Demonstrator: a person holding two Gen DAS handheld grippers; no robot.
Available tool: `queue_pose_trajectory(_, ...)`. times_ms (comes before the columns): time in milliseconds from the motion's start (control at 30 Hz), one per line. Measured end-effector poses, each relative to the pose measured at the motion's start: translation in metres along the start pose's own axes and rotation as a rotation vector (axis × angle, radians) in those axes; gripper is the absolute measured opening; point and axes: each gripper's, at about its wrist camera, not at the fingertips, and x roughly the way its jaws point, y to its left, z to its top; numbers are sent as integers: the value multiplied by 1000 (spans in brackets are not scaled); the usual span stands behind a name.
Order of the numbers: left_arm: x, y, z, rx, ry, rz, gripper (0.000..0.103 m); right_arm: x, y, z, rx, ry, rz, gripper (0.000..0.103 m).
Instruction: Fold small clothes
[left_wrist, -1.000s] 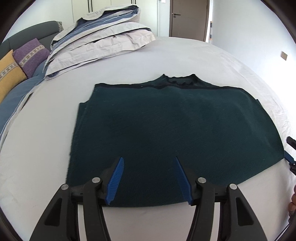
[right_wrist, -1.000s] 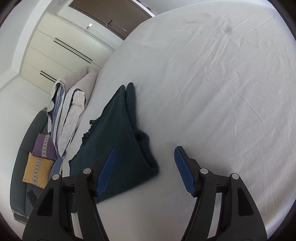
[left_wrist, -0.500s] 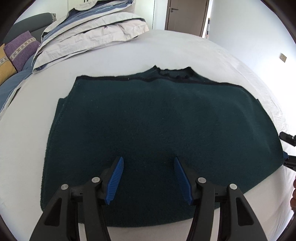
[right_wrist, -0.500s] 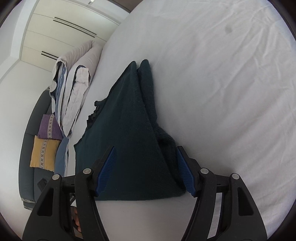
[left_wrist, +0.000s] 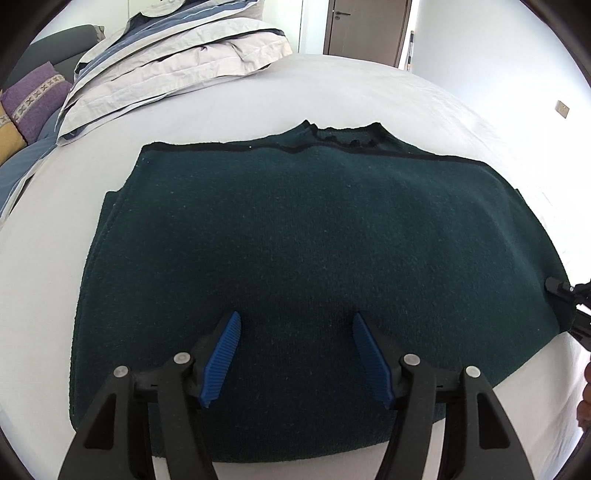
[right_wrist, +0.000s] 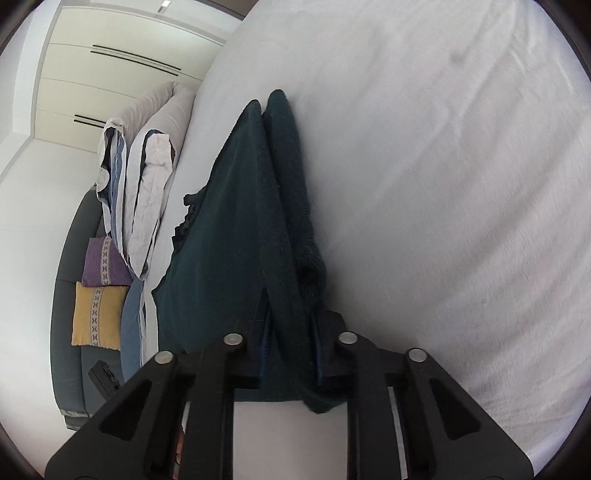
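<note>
My right gripper (right_wrist: 290, 354) jaws are closing on the green sweater (left_wrist: 295, 258)'s corner. My left gripper (left_wrist: 295, 354) jaws are opening above the hem, needing an equally deep bite.

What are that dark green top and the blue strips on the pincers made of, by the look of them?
The dark green top looks like a thick knit or fleece, probably wool or a blend: matt, fuzzy, with a ribbed collar. The blue pads on the left gripper look like moulded rubber or soft plastic, with fine cross ridges.
</note>
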Motion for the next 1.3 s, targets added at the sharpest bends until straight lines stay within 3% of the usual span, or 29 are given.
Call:
queue_pose_trajectory(167, -2, 3, 3, -18, 11, -22, 68, 5, 12, -4, -51, -37, -66, 10)
queue_pose_trajectory(400, -12, 22, 9, -100, -8, -161, 67, 7, 44, -9, -140, -75, -174, 10)
queue_pose_trajectory(533, -15, 36, 15, -140, -16, -236, 54, 8, 80, -12, -217, -87, -220, 9)
queue_pose_trajectory(733, -24, 80, 24, -284, -50, -338, 51, 37, 213, -55, -600, -83, -278, 9)
queue_pose_trajectory(800, -24, 101, 26, -360, -57, -383, 51, 68, 261, -90, -781, -17, -263, 9)
queue_pose_trajectory(867, -23, 114, 26, -405, -51, -413, 60, 110, 284, -123, -915, 82, -287, 9)
queue_pose_trajectory(1000, -18, 124, 27, -462, -2, -507, 64, 149, 283, -144, -896, 155, -263, 9)
queue_pose_trajectory(1300, 12, 88, 56, -431, 134, -585, 70, 138, 265, -157, -926, 124, -250, 9)
